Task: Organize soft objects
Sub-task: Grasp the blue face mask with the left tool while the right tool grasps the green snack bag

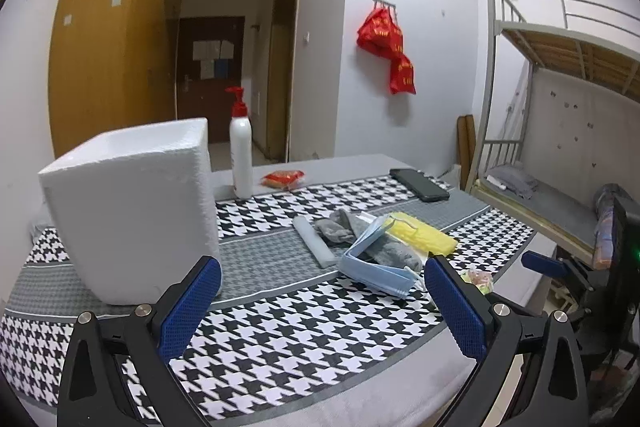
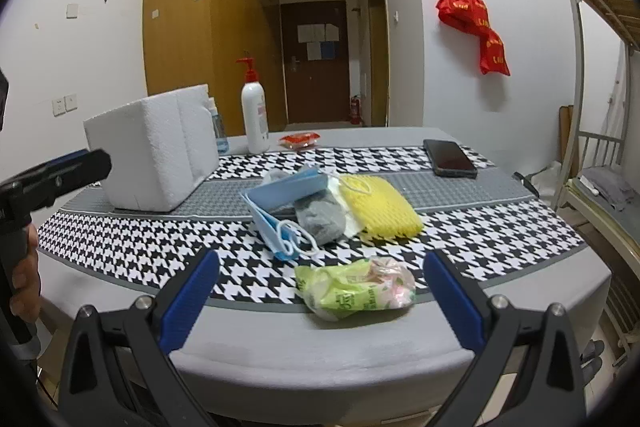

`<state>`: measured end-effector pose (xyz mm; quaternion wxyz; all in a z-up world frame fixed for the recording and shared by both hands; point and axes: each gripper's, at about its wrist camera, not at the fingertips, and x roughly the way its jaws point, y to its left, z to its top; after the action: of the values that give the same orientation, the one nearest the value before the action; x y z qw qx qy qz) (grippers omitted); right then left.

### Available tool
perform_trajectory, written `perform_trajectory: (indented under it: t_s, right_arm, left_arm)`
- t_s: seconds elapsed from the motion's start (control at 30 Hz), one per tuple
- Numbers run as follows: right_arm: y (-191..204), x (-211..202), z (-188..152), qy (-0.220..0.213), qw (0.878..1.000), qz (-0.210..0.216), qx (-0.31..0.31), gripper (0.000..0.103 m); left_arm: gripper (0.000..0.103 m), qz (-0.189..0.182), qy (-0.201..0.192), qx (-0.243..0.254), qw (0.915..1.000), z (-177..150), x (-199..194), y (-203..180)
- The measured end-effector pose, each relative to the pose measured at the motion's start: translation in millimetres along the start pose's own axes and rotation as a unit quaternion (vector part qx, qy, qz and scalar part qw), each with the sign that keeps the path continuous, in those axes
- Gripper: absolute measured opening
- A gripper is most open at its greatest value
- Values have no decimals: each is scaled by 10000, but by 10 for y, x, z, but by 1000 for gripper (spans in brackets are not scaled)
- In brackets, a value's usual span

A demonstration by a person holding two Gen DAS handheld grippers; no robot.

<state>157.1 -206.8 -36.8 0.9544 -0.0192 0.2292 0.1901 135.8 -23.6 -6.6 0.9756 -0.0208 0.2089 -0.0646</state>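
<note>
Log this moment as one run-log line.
left hand-held gripper: open, empty | right hand-held gripper: open, facing green packet | foam box: upright

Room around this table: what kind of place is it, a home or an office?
Most likely a dormitory room. A metal bunk bed stands along the right wall, tall wooden wardrobes line the left wall, and a short hallway leads to an entrance door with notices taped on it.

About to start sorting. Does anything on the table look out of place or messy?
The soft things lie in a loose heap mid-table: a blue face mask draped over a grey cloth, beside a yellow foam net. A green wrapper sits alone near the front edge. Nothing is spilled.
</note>
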Motion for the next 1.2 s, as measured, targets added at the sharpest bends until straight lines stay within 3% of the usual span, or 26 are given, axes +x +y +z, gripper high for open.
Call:
perform_trajectory:
  t_s: [0.33,0.57,0.87,1.1,1.2]
  right_arm:
    - [-157,161,-32,156,9998,-2,145,103]
    - [-217,235,-18,221,9996,-23,199,103]
    - [-239,360,-30,463,9989,-78,82,103]
    - [-269,409,-21,499,9987,-116,76,103]
    - [-280,436,-23,509,9986,-126,84,103]
  left_arm:
    - [102,-178,727,115,9971,138,511,-49]
    - [102,-224,968,271,9947,200,740,-112]
    - [102,-423,1589,227,9861,183,1147,-104]
    - [96,-516,1959,83,9792,177,1440,-54]
    - [88,-526,2102,106,9762,137,1541,-42]
